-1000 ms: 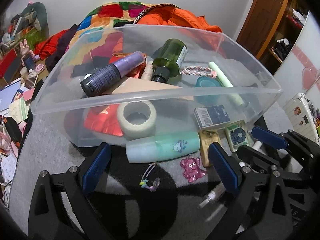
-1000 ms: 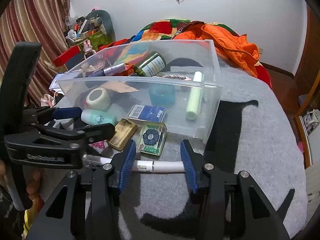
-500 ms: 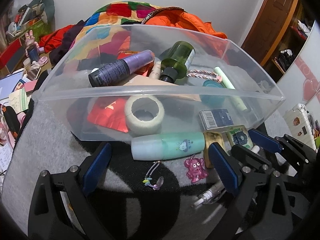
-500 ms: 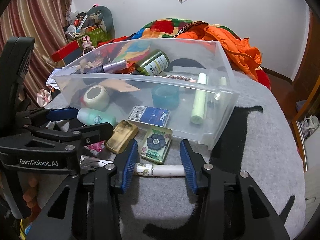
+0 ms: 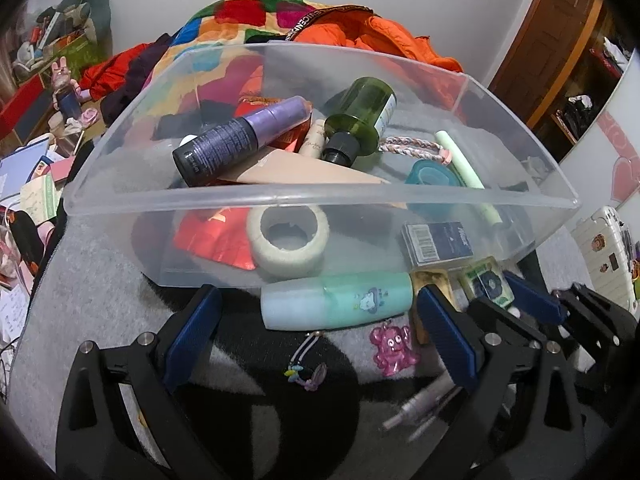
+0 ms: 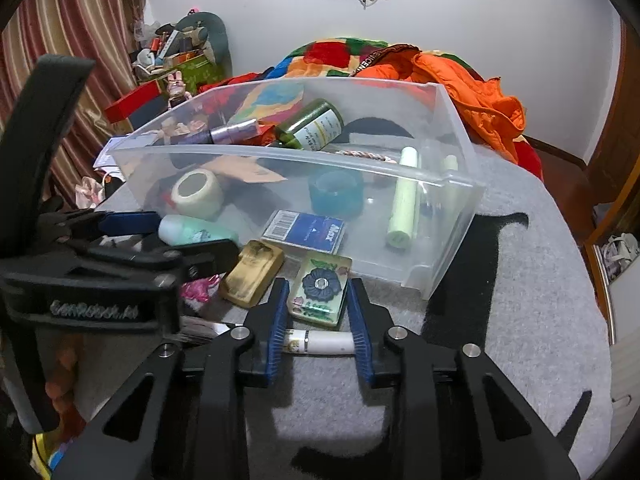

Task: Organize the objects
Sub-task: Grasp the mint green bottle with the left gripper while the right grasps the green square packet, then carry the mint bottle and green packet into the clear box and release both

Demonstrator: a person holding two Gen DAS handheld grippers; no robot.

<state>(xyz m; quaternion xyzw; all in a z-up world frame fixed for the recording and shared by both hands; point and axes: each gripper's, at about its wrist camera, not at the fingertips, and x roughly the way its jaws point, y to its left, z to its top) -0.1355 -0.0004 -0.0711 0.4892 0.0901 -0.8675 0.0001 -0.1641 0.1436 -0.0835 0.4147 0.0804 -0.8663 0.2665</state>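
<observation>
A clear plastic bin (image 5: 320, 196) (image 6: 452, 178) lies on the grey blanket, holding bottles, tape rolls and a blue box. Just in front of it, a mint-green bottle (image 5: 336, 306) lies on its side between the wide-apart fingers of my left gripper (image 5: 316, 296), which is open. My right gripper (image 6: 318, 286) straddles a green flower-printed card (image 6: 320, 288), its jaws closing; the blue pads stand close beside the card's edges without clearly pressing. A white tube (image 6: 324, 342) lies across under the right fingers. The left gripper (image 6: 168, 238) also shows at the left of the right wrist view.
A gold block (image 6: 252, 276) lies left of the card. A pink monster charm (image 5: 394, 346), a small bead charm (image 5: 306, 374) and a thin spray pen (image 5: 420, 404) lie on the blanket. Bright bedding (image 6: 472, 88) is piled behind the bin, and clutter (image 5: 36, 184) sits at the left.
The right jaws have narrowed around the green card. The left gripper has edged a little closer to the mint bottle and stays wide open.
</observation>
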